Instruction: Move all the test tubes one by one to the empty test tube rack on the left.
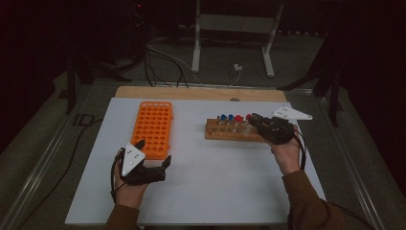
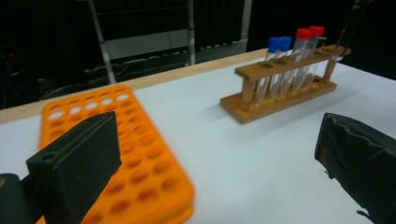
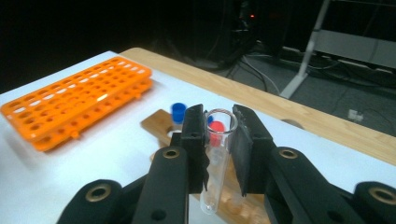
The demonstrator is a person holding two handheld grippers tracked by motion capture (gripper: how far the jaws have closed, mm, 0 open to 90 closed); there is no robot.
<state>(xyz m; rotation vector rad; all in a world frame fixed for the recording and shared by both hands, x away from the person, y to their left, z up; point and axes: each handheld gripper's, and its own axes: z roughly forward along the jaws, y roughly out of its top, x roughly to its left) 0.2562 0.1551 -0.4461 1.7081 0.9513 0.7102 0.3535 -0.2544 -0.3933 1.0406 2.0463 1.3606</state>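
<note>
My right hand-held gripper is clamped on an uncapped clear tube, pads pressing both sides just below the rim. The tube stands upright at the right end of the wood rack, its lower end down among the rack's holes; I can't tell if it's free of them. The capped tubes, blue and red, sit in the rack beside it.

My left hand-held gripper hangs open with nothing in it, at the near end of the orange rack.

Step, as I read it: pulling the tube out for transfer to the orange rack. Next: lift straight up until the bottom clears the wood, then carry left to an empty orange hole and lower it vertically.
</note>
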